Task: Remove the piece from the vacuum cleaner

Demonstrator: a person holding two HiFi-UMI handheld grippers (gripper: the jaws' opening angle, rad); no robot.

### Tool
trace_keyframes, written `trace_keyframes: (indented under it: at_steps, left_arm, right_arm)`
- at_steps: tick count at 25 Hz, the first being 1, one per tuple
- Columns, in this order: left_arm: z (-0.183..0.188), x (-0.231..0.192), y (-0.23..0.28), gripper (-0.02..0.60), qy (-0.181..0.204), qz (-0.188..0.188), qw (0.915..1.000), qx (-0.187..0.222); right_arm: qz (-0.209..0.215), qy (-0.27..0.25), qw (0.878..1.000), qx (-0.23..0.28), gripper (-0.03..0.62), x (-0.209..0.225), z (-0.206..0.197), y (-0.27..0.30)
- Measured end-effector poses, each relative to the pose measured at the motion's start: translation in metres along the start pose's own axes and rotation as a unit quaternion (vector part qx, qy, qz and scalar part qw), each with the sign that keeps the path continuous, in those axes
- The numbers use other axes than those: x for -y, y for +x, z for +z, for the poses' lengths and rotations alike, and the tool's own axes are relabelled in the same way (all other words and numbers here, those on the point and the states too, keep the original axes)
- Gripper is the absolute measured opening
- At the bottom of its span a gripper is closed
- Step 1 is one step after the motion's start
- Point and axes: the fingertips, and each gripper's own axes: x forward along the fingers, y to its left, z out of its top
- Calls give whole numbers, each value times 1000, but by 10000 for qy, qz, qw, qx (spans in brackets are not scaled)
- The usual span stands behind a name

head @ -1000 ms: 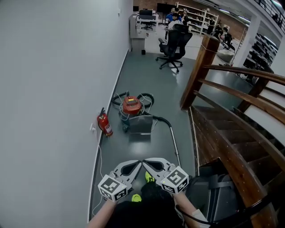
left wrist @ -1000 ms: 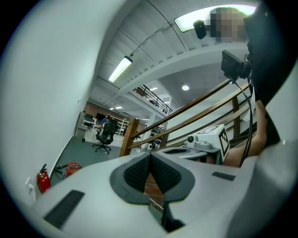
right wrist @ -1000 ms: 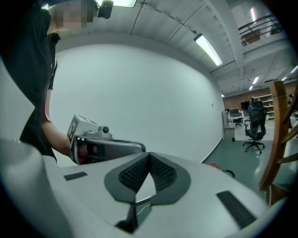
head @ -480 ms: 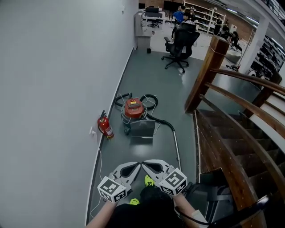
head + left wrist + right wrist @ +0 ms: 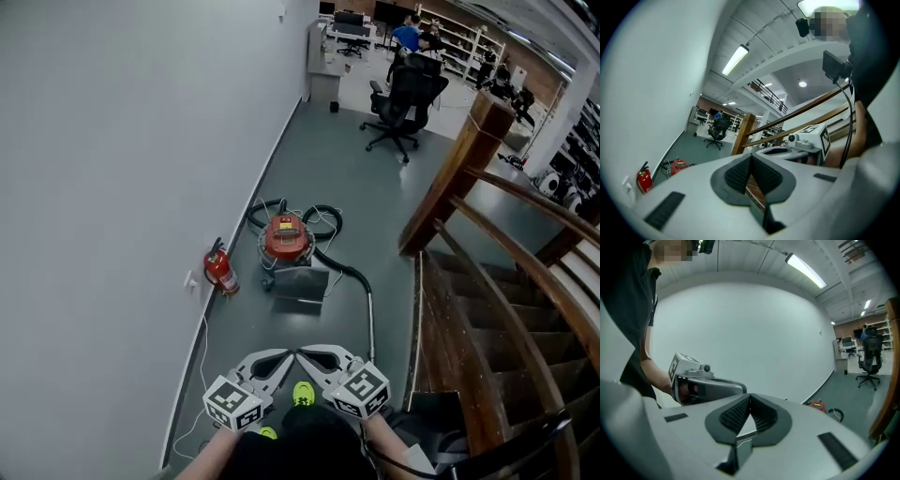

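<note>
The ribbed pads of the left gripper [image 5: 751,157] are pressed together tip to tip, and nothing is held between them. The pads of the right gripper [image 5: 750,397] are likewise closed on each other, with nothing gripped. In the head view both grippers are held low at the bottom of the picture, side by side, their tips turned inward until they nearly meet. A pair of yellow-green shoes [image 5: 303,394] is seen just beneath them on the grey floor [image 5: 328,178].

The vacuum cleaner [image 5: 286,237], a red drum on a dark base, is found well ahead of the grippers, standing on the floor near the white wall [image 5: 112,187]. It is touched by neither gripper. A black hose [image 5: 339,267] is looped behind the drum and led off to its right, where a metal tube [image 5: 371,323] is laid along the floor toward the person. A flat grey piece [image 5: 302,284] is seen just in front of the drum; what it is cannot be told. A red fire extinguisher [image 5: 222,270] is stood against the wall just left of the vacuum cleaner, and a white cable [image 5: 202,347] is run down along the foot of the wall.

To the right, a wooden staircase [image 5: 459,328] is bounded by curved rails and a thick post [image 5: 452,178]. Farther off, a black office chair [image 5: 405,98] is placed on the open floor.
</note>
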Motion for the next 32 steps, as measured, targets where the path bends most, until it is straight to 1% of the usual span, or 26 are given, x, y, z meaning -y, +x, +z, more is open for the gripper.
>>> trace_keyframes:
  at_steps: [5, 9, 13, 19, 24, 29, 32]
  left_arm:
    - [1, -17, 25, 9, -40, 106, 9999, -76]
    - [2, -28, 42, 9, -7, 255, 9996, -81]
    - [5, -37, 56, 9, -72, 369, 9993, -66]
    - [-1, -40, 66, 9, 182, 451, 9985, -234]
    - [-5, -49, 80, 9, 176, 351, 9984, -399]
    - [-6, -58, 93, 9, 143, 238, 9986, -447]
    - [-2, -66, 104, 9, 209, 125, 9986, -474]
  right_arm:
    - [225, -33, 9996, -165, 14, 29, 0, 7]
    - [344, -30, 9993, -175, 15, 49, 0, 11]
    - [441, -57, 9989, -172, 15, 65, 2, 14]
    - [431, 217, 9988, -123, 15, 77, -5, 15]
    - [360, 316, 9987, -190, 15, 92, -10, 18]
    - [269, 369, 9987, -229, 15, 108, -12, 22]
    - [165, 414, 9988, -223, 15, 122, -8, 25]
